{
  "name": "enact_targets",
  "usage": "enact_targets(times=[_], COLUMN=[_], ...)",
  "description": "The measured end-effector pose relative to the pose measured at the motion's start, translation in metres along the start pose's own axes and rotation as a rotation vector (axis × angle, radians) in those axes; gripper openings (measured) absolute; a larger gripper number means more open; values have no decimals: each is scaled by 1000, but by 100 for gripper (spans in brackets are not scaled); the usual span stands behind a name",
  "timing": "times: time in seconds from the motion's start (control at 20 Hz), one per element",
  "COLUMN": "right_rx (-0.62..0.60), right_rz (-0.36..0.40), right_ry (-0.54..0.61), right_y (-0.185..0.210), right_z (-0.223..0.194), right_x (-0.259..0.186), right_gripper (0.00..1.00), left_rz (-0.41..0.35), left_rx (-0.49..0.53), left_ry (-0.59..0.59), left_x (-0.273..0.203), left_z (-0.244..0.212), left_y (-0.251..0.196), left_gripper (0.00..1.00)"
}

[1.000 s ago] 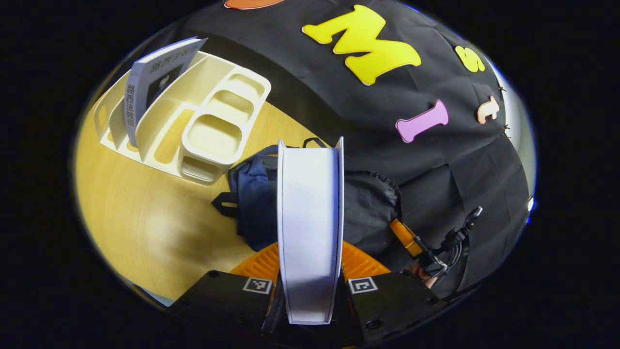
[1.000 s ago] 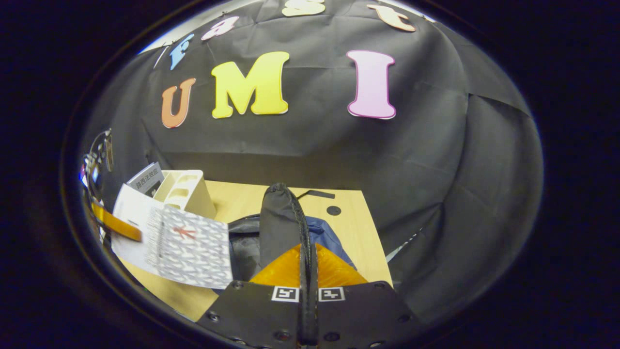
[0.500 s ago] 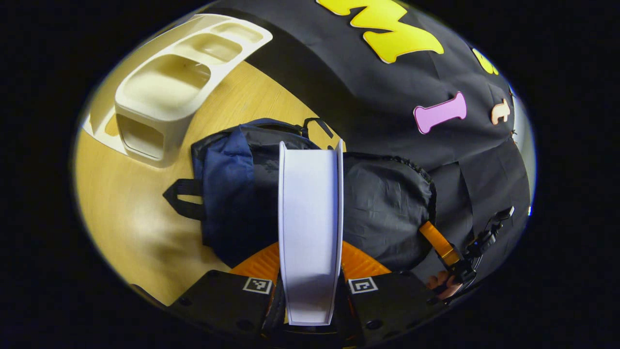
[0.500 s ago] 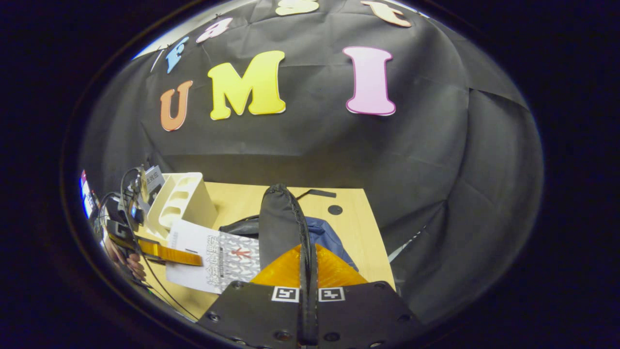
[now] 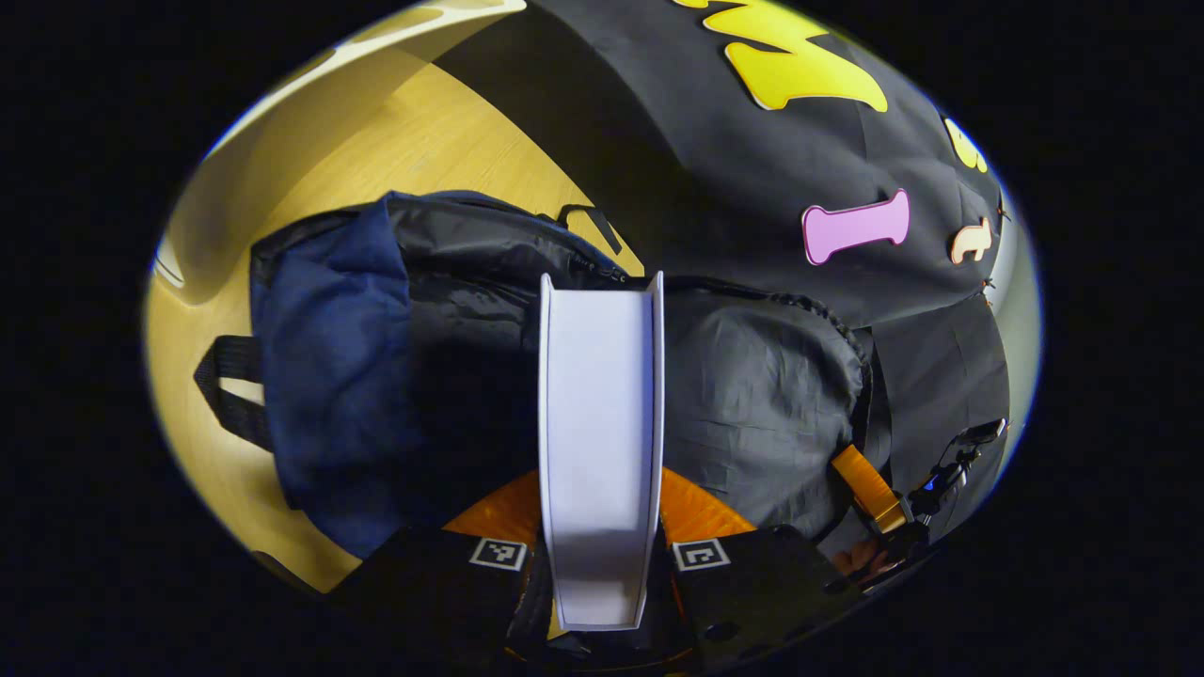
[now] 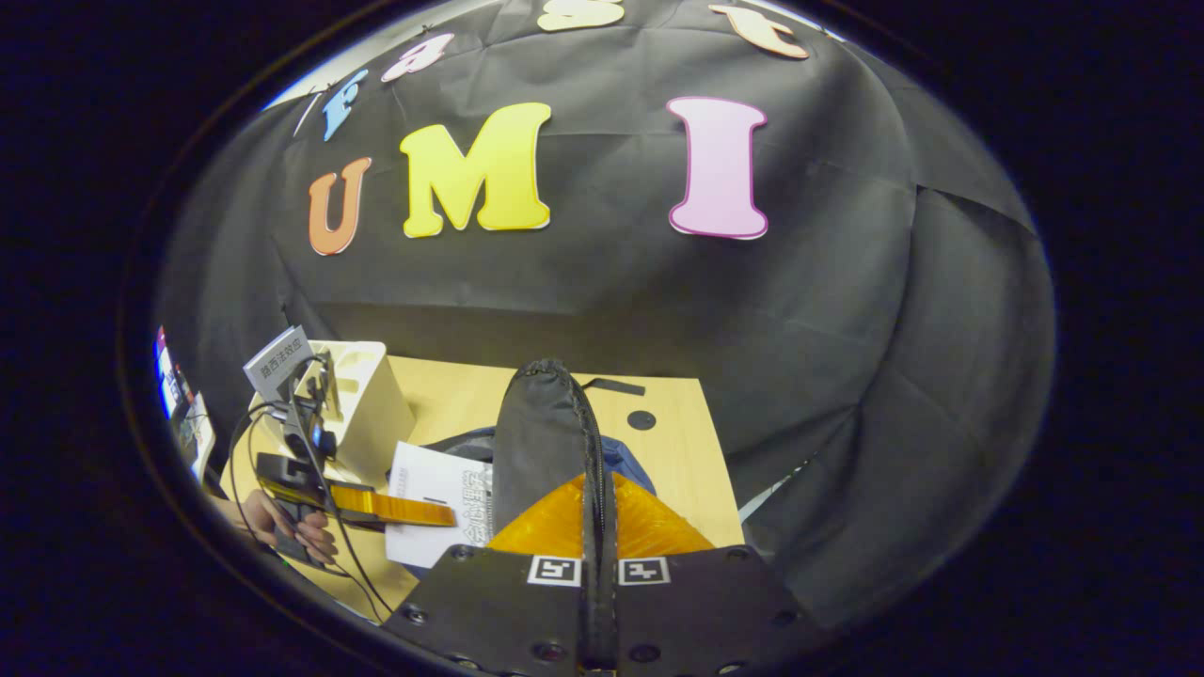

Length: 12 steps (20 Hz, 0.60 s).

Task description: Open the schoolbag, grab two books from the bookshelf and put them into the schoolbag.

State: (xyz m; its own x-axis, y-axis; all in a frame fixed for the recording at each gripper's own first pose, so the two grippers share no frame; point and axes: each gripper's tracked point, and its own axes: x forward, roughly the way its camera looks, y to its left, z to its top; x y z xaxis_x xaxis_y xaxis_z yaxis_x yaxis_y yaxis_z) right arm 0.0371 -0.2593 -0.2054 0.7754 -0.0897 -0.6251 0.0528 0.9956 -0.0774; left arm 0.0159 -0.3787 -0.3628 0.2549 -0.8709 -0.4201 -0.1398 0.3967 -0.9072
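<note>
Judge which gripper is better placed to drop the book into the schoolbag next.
Left. The left gripper is clamped on the book, poised over the schoolbag. The right gripper is pinching the bag's flap, holding it up.

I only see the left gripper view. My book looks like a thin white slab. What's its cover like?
Observer: In the right gripper view the book has a white cover with dark print.
Operator: Any other books?
Observer: Yes, a second book stands in the bookshelf.
Operator: Is the bag open?
Observer: The right gripper pinches the schoolbag flap at its zipper edge and holds it upright.
</note>
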Motion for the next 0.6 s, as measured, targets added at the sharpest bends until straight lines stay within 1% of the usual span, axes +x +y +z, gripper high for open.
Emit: enact_targets(times=[0.1, 0.25, 0.4, 0.45, 0.5, 0.55, 0.6], right_rx=[-4, -2, 0, 0, 1, 2, 3], right_rz=[-6, -7, -3, -2, -1, 0, 0], right_ry=[0, 0, 9, 13, 17, 21, 26], right_y=[-1, 1, 6, 8, 9, 11, 12], right_z=[3, 5, 4, 3, 2, 0, -1], right_x=[1, 1, 6, 8, 10, 12, 14], right_gripper=[0, 0, 0, 0, 0, 0, 0], left_rz=[-30, -69, -82, -68, -30, 11, 36], left_rx=[-30, -101, -131, -131, -132, -141, -142], left_ry=[22, 47, 41, 52, 72, 104, 121], left_x=[22, 42, 54, 57, 59, 62, 62], left_z=[-2, -2, 1, 0, -2, -6, -8], left_y=[0, 5, 20, 25, 34, 41, 45], left_gripper=[42, 42, 41, 43, 48, 55, 62])
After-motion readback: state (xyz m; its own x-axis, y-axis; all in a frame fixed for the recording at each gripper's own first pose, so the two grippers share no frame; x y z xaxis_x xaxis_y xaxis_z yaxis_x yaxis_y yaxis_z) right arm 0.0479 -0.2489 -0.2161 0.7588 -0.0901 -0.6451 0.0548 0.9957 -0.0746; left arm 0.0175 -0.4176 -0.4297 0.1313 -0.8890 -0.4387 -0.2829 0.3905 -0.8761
